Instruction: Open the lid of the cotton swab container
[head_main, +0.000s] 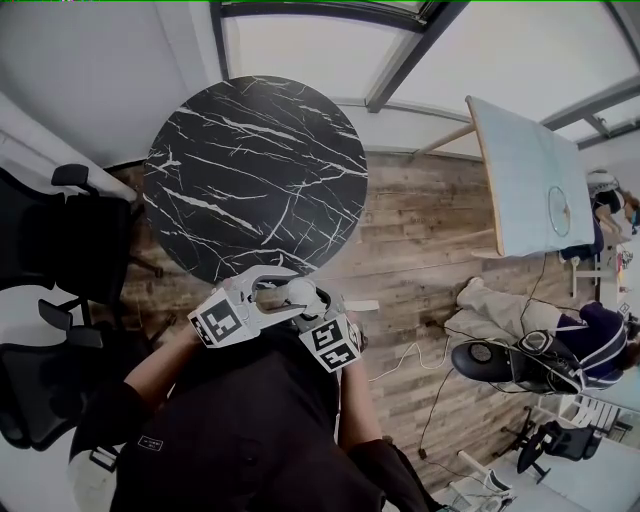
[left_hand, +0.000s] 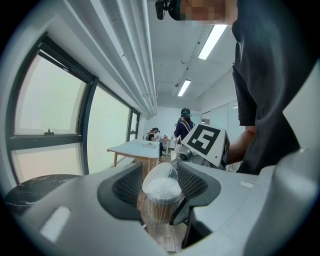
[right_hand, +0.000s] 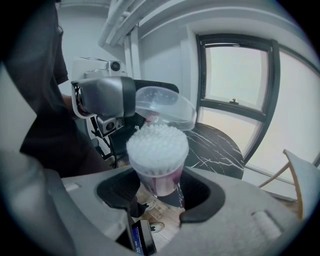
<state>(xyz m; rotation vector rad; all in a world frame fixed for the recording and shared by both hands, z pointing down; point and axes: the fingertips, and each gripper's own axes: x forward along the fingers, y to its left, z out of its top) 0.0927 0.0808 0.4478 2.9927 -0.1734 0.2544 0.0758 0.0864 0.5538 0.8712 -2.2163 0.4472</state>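
Note:
The cotton swab container (right_hand: 159, 175) is a clear cup packed with white swabs (right_hand: 157, 145). My right gripper (right_hand: 157, 189) is shut on its body and holds it upright in the air. Its clear lid (right_hand: 167, 107) stands flipped up and tilted above the swabs. My left gripper (left_hand: 159, 184) reaches in level from the other side, jaws wide, with the lid (left_hand: 165, 172) between its pads. One left finger (right_hand: 107, 97) sits against the lid's rim, and a thin gap shows at the other pad. In the head view both grippers (head_main: 272, 292) (head_main: 310, 305) meet at the container (head_main: 297, 293) in front of my chest.
A round black marble table (head_main: 255, 175) stands just beyond the grippers. Black office chairs (head_main: 60, 240) crowd the left. On the right are a light wooden table (head_main: 520, 180), a person seated on the plank floor (head_main: 560, 340) and loose cables (head_main: 420, 350).

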